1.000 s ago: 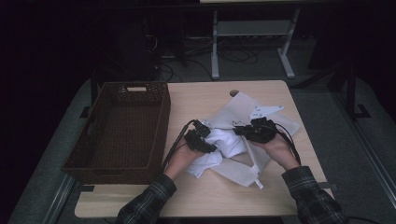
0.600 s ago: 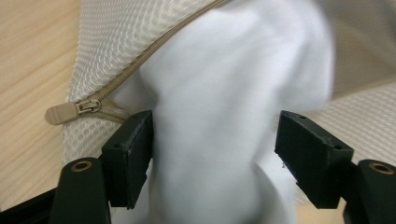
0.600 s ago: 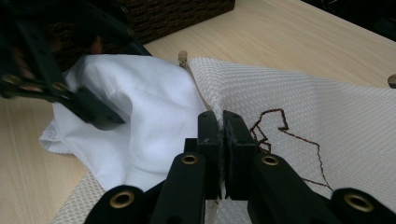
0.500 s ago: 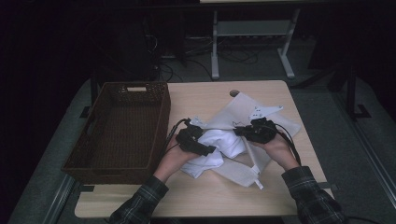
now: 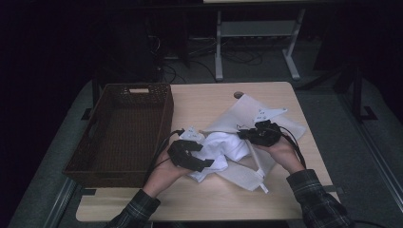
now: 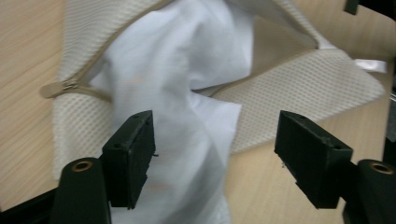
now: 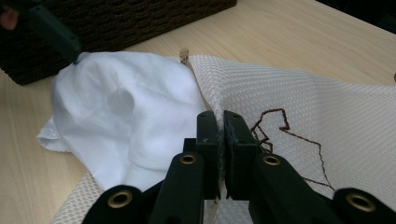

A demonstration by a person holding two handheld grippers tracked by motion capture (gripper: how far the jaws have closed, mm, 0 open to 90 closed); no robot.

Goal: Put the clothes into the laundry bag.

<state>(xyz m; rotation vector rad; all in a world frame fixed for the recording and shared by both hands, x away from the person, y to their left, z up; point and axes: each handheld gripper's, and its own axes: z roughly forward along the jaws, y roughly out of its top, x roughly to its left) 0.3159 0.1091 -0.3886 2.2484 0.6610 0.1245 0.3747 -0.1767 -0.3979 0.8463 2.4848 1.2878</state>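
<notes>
We see a person at a light wooden table point(image 5: 209, 102) with a gripper in each hand, working on a mesh laundry bag point(image 5: 247, 111) with a white cloth point(image 5: 223, 145) coming out of its open zipper.

The left gripper point(image 5: 202, 154) sits at the near-left edge of the cloth, just beside the basket. In the left gripper view its jaws stand wide apart, having just been opening. The white cloth point(image 6: 187, 93) lies under and between them, but neither pad presses on it. The left-hand pad looks to be just over the cloth's edge; we cannot tell if it brushes the fabric.

The right gripper point(image 5: 243, 134) is over the middle of the bag. In the right gripper view its jaws are pinched tight on a fold of the mesh laundry bag point(image 7: 289, 93), right at the zipper edge, with mesh squeezed between the pads. Brown stitching point(image 7: 280, 128) runs across the mesh just beside the jaws.

The cloth point(image 7: 121, 121) bulges out of the bag opening toward the basket, partly inside the mesh and partly on the table. The zipper pull point(image 6: 58, 87) lies on the table at the end of the zipper track.

A dark wicker basket point(image 5: 97, 156) stands on the left of the table, near the cloth but not touching it as far as the dim high view lets us judge.
</notes>
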